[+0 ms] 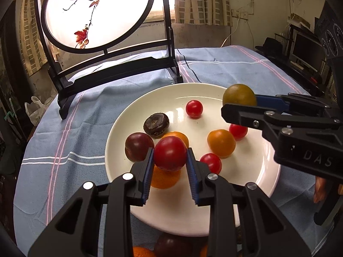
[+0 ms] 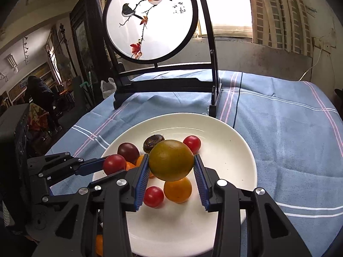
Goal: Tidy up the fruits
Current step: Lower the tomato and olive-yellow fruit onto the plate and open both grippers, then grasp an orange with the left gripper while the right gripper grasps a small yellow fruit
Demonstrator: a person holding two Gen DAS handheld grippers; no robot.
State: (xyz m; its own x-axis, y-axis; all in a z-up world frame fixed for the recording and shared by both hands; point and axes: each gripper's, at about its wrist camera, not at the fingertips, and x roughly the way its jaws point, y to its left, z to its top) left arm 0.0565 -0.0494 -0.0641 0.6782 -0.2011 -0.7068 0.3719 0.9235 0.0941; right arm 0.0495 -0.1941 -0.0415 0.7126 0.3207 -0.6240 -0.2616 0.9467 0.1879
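Note:
A white plate (image 1: 246, 167) on the blue tablecloth holds several fruits: small red tomatoes (image 1: 194, 108), an orange fruit (image 1: 221, 143), a dark purple fruit (image 1: 138, 146) and a brown round one (image 1: 156, 122). My left gripper (image 1: 170, 157) is shut on a red tomato (image 1: 170, 153) and holds it above the plate; it also shows in the right wrist view (image 2: 114, 164). My right gripper (image 2: 171, 167) is shut on a green-brown round fruit (image 2: 171, 160), above the plate (image 2: 227, 150); this fruit also shows in the left wrist view (image 1: 239, 95).
A black stand with a round painted bird screen (image 1: 96, 10) stands at the back of the table. The blue striped cloth (image 2: 289, 128) covers the table around the plate. More fruits (image 1: 171, 246) lie below the plate's near rim.

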